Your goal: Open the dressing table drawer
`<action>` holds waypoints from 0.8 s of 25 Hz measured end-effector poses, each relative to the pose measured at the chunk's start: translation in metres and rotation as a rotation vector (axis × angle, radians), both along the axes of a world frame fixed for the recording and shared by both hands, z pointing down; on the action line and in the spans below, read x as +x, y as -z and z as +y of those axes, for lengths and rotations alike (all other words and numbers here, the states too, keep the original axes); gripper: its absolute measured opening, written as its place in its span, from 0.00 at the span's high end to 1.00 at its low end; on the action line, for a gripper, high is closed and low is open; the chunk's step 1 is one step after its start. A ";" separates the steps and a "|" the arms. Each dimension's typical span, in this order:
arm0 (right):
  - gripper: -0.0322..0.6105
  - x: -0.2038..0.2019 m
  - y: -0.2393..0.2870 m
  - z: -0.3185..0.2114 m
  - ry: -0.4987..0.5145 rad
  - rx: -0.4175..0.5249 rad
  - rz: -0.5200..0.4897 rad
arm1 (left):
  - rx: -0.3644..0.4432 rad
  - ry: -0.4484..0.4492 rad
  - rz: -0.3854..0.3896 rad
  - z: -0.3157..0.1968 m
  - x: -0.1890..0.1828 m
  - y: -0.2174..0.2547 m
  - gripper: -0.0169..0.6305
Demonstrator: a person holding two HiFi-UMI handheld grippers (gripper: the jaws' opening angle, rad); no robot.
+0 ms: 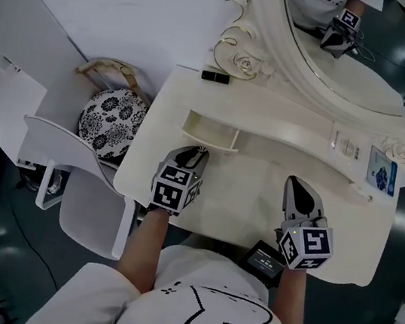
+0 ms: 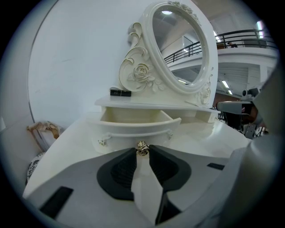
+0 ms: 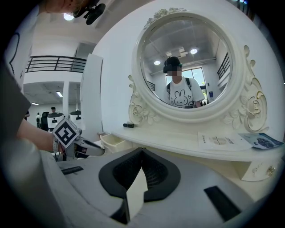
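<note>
Gripping the small gold rose-shaped knob (image 2: 142, 148) at their very tips, the left tongs (image 1: 198, 151) hold the cream curved-front drawer (image 1: 209, 131). The drawer stands partly out of the dressing table, at 12 o'clock from those tongs.

Judgement: a tip pinch suits a knob this small that stands proud of the panel. The tongs lie roughly along the drawer's line of travel, so a pull should run straight without racking.

Drawer: shallow, with nothing visible inside. The front is bowed, in smooth painted cream, with small metal ornaments (image 2: 103, 141) at 9 and 3 o'clock of the knob. How much travel is left, I cannot tell.

Right tongs (image 1: 296, 184): jaws together, nothing between them. They hover over the bare cream counter (image 1: 249, 203) at 3 o'clock of the left tongs, well apart from the drawer. Judgement: parked clear, since one hand is enough here.

Tong pads (image 2: 120, 171): black ribbed rubber set in grey plastic shells.

Oval mirror in a carved cream frame (image 2: 178, 53): glossy, with rose scrollwork at its foot. A small black oblong (image 1: 216, 76) lies on the shelf at 12 o'clock of the drawer.
</note>
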State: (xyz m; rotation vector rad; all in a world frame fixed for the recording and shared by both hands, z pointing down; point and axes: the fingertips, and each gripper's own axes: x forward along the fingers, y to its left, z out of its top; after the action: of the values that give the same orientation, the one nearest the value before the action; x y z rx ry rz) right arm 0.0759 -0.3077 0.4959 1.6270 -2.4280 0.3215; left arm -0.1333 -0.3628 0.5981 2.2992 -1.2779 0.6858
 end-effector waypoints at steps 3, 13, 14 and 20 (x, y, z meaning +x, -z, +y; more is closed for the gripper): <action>0.91 -0.003 0.001 0.002 0.008 0.002 -0.001 | -0.003 0.000 -0.002 0.005 -0.002 0.000 0.80; 0.91 -0.006 0.004 0.007 0.022 0.009 -0.008 | -0.013 0.002 -0.012 0.019 -0.006 -0.002 0.80; 0.91 -0.006 0.005 0.007 0.022 0.012 -0.008 | -0.014 0.000 -0.014 0.020 -0.006 -0.002 0.80; 0.91 -0.004 0.008 0.008 0.022 0.019 -0.008 | -0.020 -0.002 -0.020 0.024 -0.007 -0.002 0.80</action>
State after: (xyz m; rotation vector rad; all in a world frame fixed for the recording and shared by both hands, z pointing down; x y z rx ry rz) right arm 0.0715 -0.2992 0.4875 1.6082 -2.4604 0.3031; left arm -0.1406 -0.3384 0.6001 2.2839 -1.2721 0.7210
